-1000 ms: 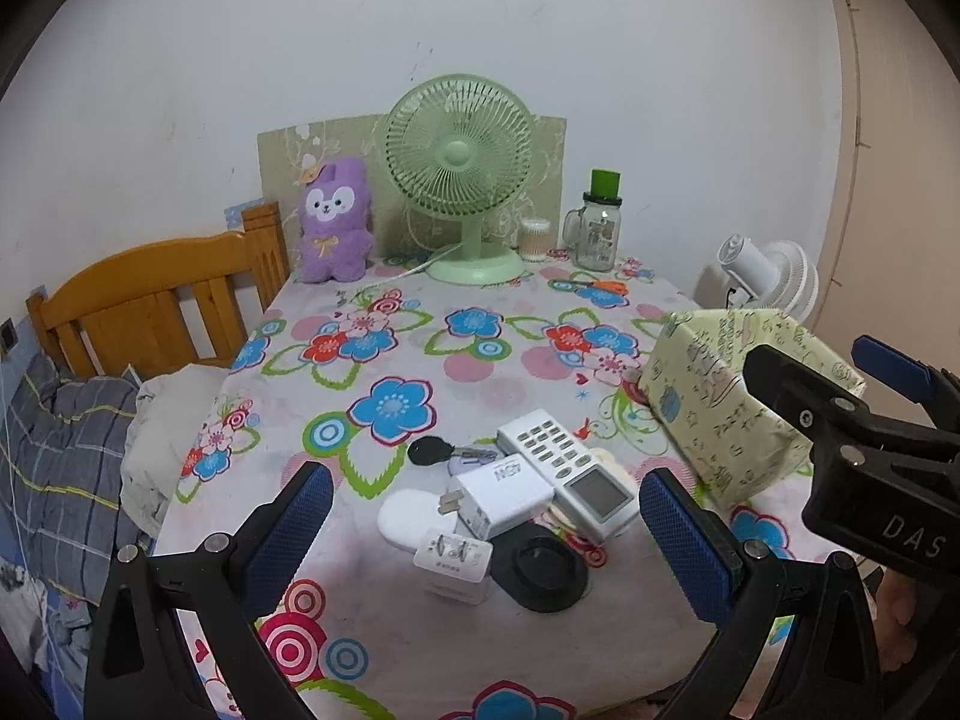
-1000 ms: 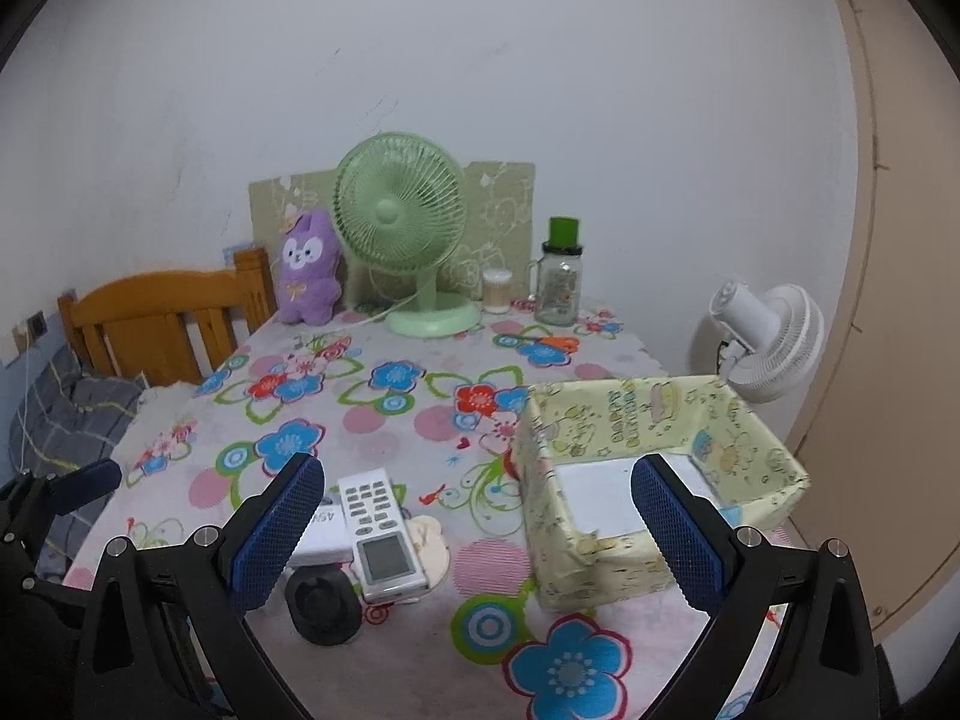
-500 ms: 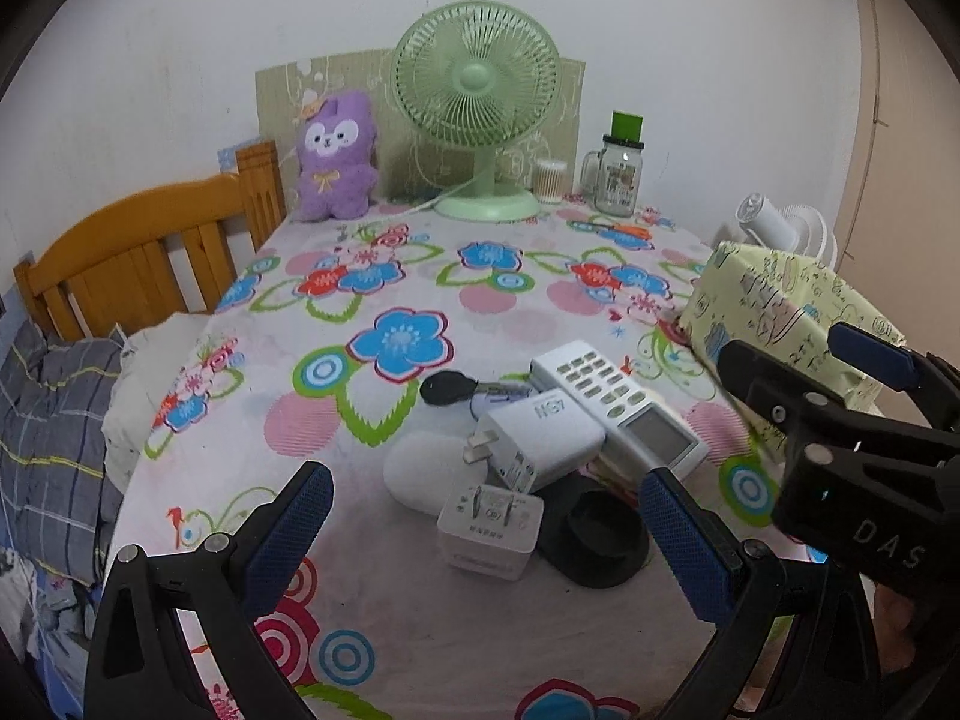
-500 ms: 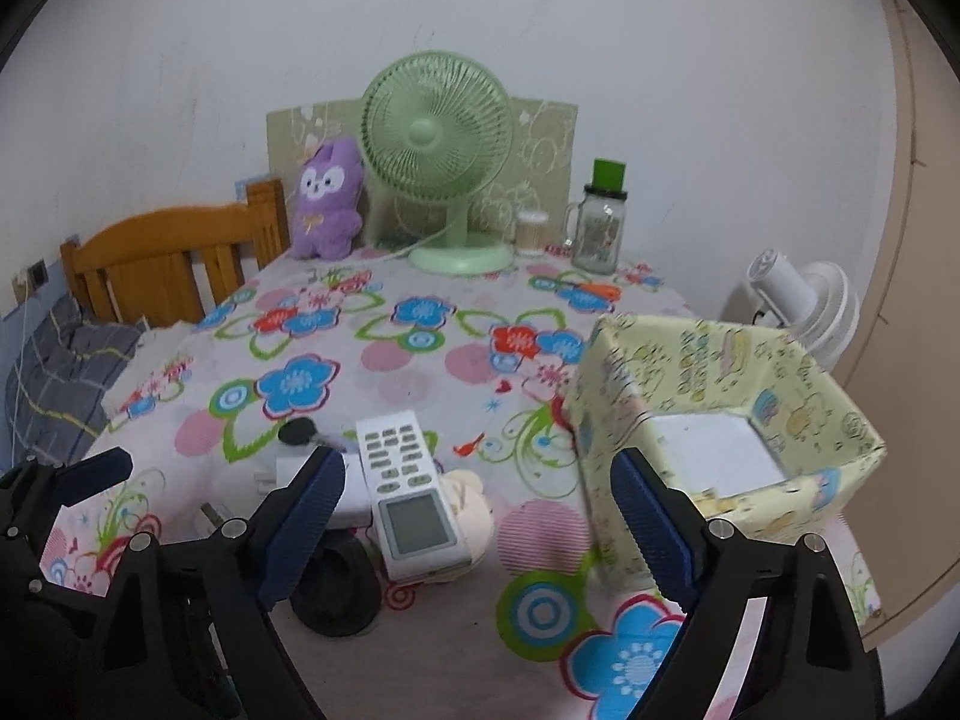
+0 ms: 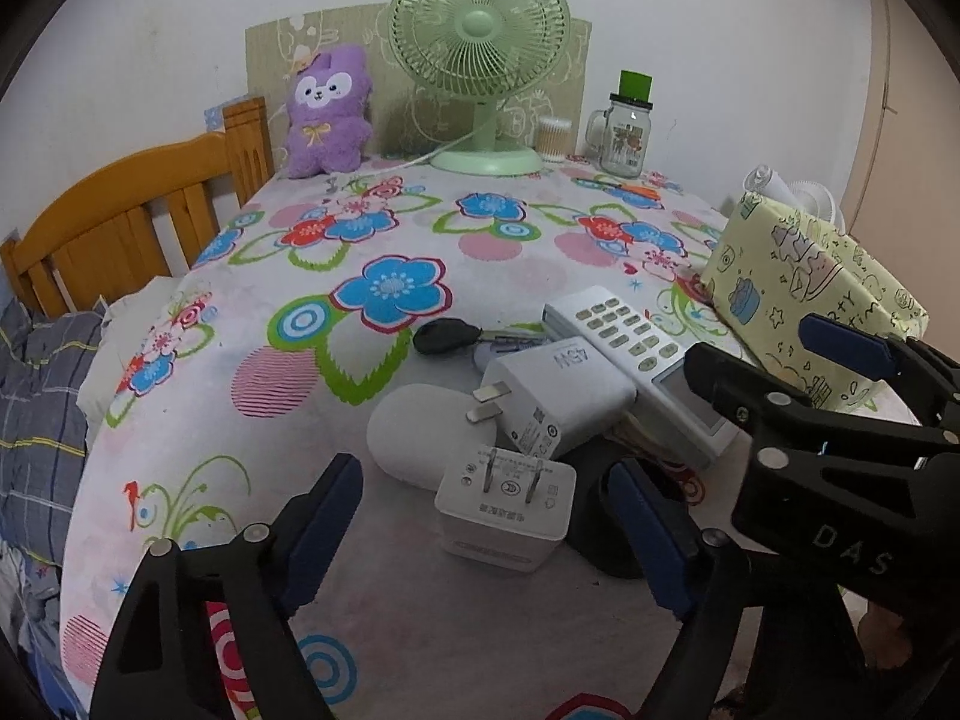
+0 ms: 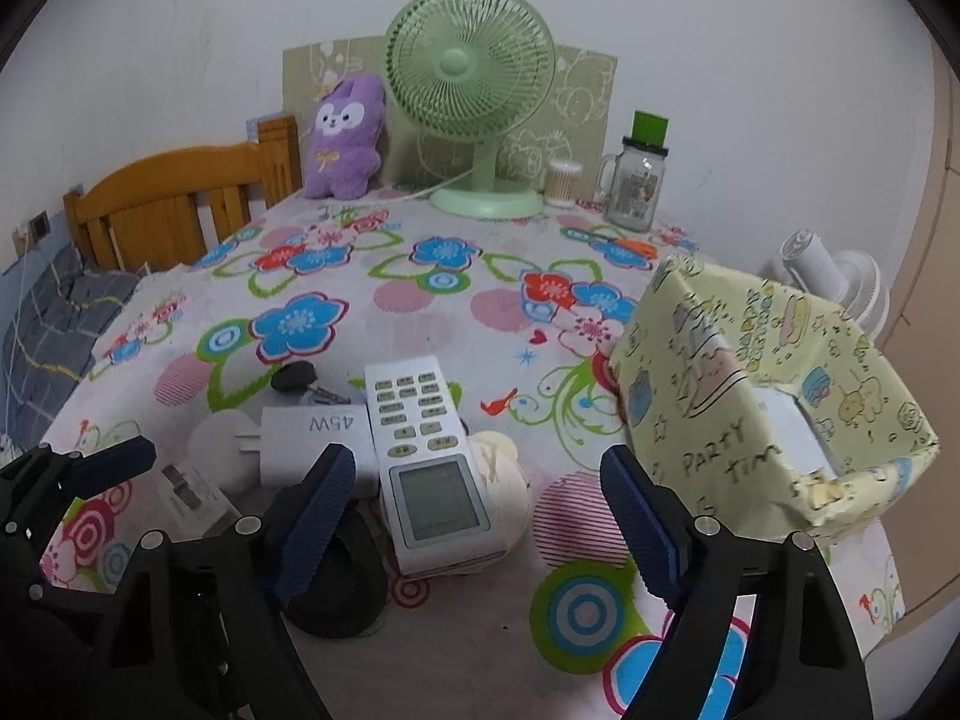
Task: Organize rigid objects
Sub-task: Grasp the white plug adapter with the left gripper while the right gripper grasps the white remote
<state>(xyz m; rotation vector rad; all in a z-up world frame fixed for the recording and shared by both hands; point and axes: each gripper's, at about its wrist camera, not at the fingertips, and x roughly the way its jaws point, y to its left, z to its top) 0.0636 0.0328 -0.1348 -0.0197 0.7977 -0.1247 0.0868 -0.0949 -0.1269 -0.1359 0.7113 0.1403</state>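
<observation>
Near the table's [image 5: 198,432] front edge, the left gripper [image 5: 486,531] has sunk, jaws just narrowed, unclosed, bracketing the small plug adapter [image 5: 504,507]; the right gripper [image 6: 474,516] likewise brackets the remote [image 6: 423,456]; box [image 6: 774,396] waits at the right edge; both pickups look imminent.
</observation>
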